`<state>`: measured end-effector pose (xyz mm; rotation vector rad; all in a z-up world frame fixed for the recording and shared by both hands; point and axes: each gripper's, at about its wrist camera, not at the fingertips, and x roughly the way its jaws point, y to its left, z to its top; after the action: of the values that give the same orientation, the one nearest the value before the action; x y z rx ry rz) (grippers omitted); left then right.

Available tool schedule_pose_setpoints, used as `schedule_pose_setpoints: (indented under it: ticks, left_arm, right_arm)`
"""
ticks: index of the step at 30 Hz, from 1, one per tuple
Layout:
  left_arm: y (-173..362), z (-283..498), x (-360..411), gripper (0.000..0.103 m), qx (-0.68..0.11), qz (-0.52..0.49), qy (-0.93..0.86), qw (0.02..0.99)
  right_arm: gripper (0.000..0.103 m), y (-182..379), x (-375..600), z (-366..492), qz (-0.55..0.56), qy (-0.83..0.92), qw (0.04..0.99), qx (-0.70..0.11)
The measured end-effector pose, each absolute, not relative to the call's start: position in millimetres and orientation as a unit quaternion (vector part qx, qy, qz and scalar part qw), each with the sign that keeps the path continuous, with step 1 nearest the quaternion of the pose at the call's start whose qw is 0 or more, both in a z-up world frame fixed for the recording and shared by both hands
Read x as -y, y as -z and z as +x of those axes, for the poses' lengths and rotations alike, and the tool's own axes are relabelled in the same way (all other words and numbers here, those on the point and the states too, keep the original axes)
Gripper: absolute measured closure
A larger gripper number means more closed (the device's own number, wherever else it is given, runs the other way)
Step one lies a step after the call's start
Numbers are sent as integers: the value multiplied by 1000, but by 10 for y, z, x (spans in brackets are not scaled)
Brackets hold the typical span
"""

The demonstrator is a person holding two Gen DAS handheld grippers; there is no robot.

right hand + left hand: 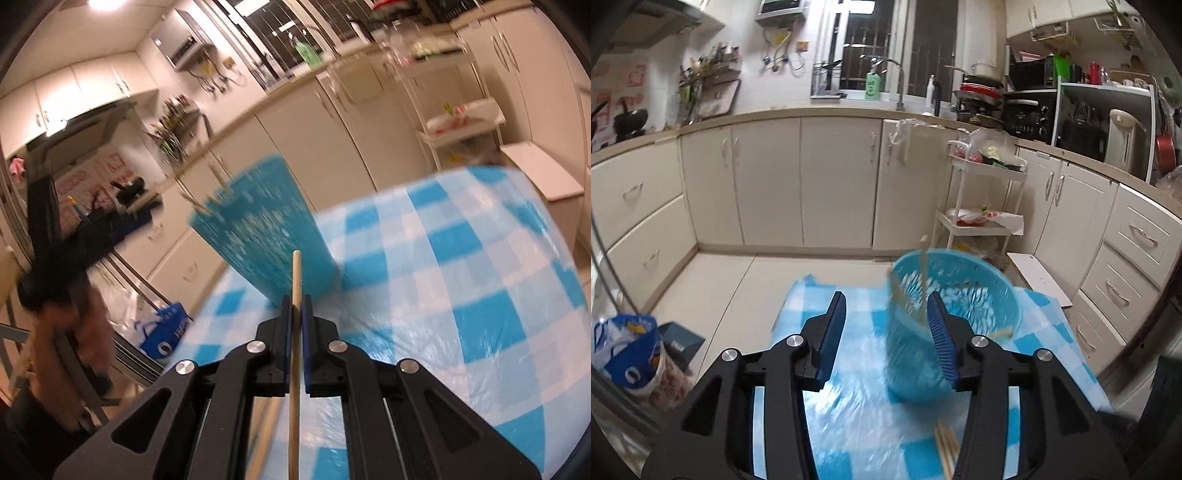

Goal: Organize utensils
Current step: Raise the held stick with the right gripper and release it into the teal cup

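A tall blue perforated holder (912, 369) stands on the blue-and-white checked tablecloth (849, 413), with several wooden chopsticks (924, 273) sticking out of its top. My left gripper (886, 299) is open, and the holder sits just inside its right finger (940, 332); no pad presses on it. Loose chopsticks (945, 450) lie on the cloth below that finger. In the right wrist view my right gripper (296, 301) is shut on a single chopstick (296, 273), which points toward the holder (266, 229) a short way ahead. The picture is blurred.
A white trolley (979, 221) and a low white stool (1038, 277) stand beyond the table's far right. A blue-and-white bag (628, 350) sits on the floor at left. Cabinets (768, 177) line the far wall. A person's hand (92, 317) shows blurred at left.
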<state>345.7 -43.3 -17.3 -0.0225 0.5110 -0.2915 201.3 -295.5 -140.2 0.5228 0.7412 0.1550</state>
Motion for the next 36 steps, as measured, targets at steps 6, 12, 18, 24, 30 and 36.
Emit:
schedule_pose_setpoints:
  ticks: [6,12,18,24,30,36]
  left_arm:
    - [423,3154,102,58,-279,-39,133,950]
    - [759,2963,-115,54,-314,-75,129,938]
    - [962,2915,-264,54,-330,-105,129,929]
    - [1057,2933,-382,54,-338,-126,131,923]
    - [1169,2980,-462,54,-347,-145,131,917]
    - [1232,3015,-499,54,-353,-158,133,913]
  right_arm:
    - [97,892,2914,2222,276,-104,905,-306]
    - [97,378,2745,2736,278,-137,917,-251]
    - [97,127,2602,3359,271,-125,933,-201]
    - [97,266,2549,3793,264,-71,944,-186]
    - [97,514,2425,4051,230,-41,949,-210]
    - [97,627,2320,4013,203,-26,955,-216]
